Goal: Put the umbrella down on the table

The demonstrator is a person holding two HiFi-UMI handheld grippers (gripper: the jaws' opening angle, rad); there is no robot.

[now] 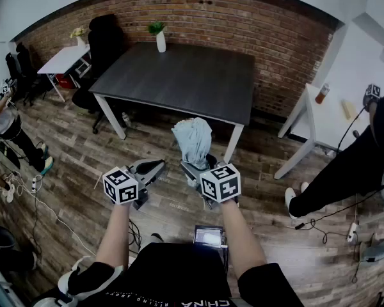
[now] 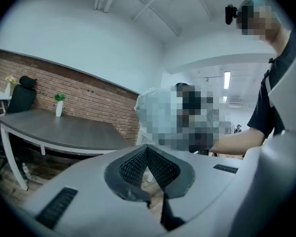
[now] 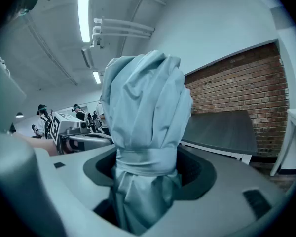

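The carry step was in hand: the right gripper [image 3: 147,169] had its fingers clamped on the folded light-blue umbrella [image 3: 145,107], held upright, short of the dark surface [image 1: 179,75]. The left gripper [image 2: 147,162] was empty, fingers together. Next probably came reaching forward, lowering and releasing.

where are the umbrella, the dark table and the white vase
umbrella [image 1: 193,141], head view, on its folded pale blue canopy
dark table [image 1: 192,82], head view, on the bare middle of its top
white vase [image 1: 160,42], head view, on its body
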